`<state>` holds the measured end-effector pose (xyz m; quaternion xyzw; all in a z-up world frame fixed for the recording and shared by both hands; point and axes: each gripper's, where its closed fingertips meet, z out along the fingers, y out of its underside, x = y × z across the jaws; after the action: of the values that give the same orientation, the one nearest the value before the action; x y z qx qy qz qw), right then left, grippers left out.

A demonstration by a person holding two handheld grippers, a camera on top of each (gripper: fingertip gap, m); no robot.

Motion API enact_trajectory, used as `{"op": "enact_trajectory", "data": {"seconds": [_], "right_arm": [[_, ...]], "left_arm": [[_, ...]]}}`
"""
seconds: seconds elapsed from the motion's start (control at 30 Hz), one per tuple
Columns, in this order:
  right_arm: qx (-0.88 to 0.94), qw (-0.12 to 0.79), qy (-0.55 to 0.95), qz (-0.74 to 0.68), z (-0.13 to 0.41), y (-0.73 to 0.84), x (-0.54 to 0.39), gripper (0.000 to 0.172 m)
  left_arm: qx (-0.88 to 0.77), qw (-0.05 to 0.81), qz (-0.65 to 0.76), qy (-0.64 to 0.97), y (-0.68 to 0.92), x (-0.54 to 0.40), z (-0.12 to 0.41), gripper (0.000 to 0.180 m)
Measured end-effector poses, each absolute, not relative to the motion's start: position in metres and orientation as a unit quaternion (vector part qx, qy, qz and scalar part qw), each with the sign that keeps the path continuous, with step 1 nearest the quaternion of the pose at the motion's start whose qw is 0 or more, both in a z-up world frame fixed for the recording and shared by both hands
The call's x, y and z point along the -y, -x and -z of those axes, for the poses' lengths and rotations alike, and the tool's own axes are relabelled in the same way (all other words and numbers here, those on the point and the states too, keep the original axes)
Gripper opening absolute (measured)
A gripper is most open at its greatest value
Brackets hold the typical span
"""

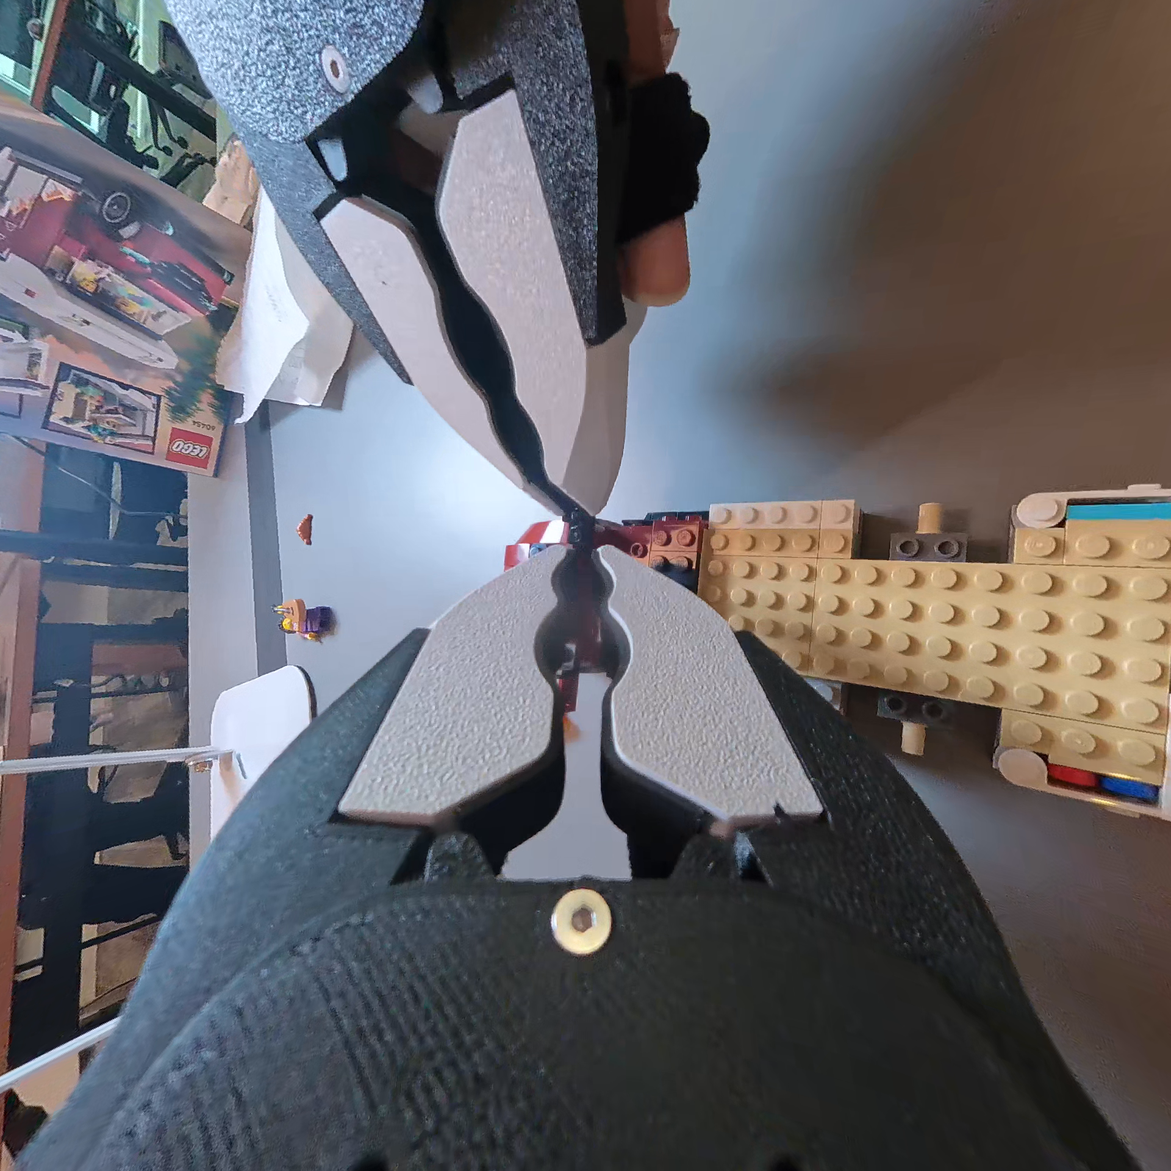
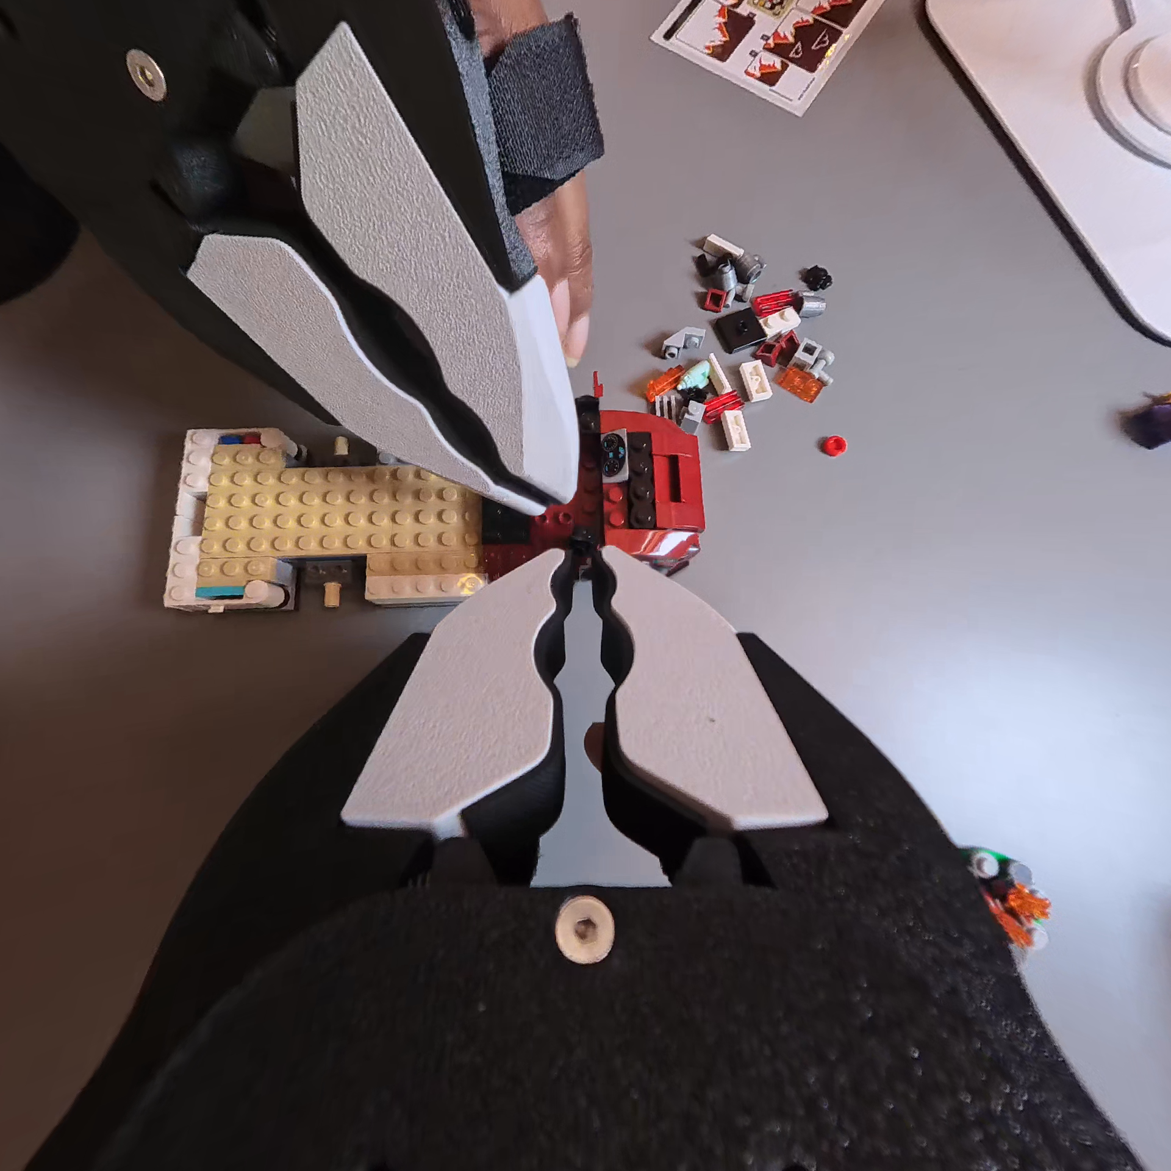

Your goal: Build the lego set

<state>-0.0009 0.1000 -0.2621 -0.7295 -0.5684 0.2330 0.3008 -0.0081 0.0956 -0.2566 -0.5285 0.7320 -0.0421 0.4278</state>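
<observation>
Two grippers meet over one brick vehicle point(image 2: 405, 519) (tan rear, dark-red front); right gripper point(image 2: 582, 550) nips one small black piece point(image 2: 580, 546). Left gripper point(image 2: 557, 504) nearly closed; what it holds, if anything, cannot be told.

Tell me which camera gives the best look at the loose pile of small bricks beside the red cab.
The right wrist view. The loose pile lies in the open on the grey table, just beyond the red cab, with each piece distinct. The left wrist view does not show the pile at all; there the tongs block most of the cab.
</observation>
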Motion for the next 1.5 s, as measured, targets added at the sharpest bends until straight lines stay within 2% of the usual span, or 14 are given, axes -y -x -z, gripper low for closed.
{"op": "enact_trajectory", "data": {"seconds": [0.17,0.57,0.93,1.5], "right_arm": [[0.557,0.282,0.734,-0.266,0.2656,-0.0013,-0.0995,0.004],[0.556,0.282,0.734,-0.271,0.2664,-0.0011,-0.1027,0.004],[0.563,0.3,0.725,-0.259,0.2665,0.0004,-0.1028,0.009],[0.587,0.296,0.715,-0.237,0.2674,0.0009,-0.1074,0.007]], "left_arm": [[-0.746,0.414,0.04,0.52,0.0044,-0.096,0.2601,0.01],[-0.759,0.402,0.019,0.511,0.0004,-0.1015,0.2634,0.004],[-0.761,0.396,0.012,0.514,0.0014,-0.102,0.2647,0.003],[-0.78,0.362,-0.008,0.511,0.0026,-0.1041,0.2658,0.001]]}}
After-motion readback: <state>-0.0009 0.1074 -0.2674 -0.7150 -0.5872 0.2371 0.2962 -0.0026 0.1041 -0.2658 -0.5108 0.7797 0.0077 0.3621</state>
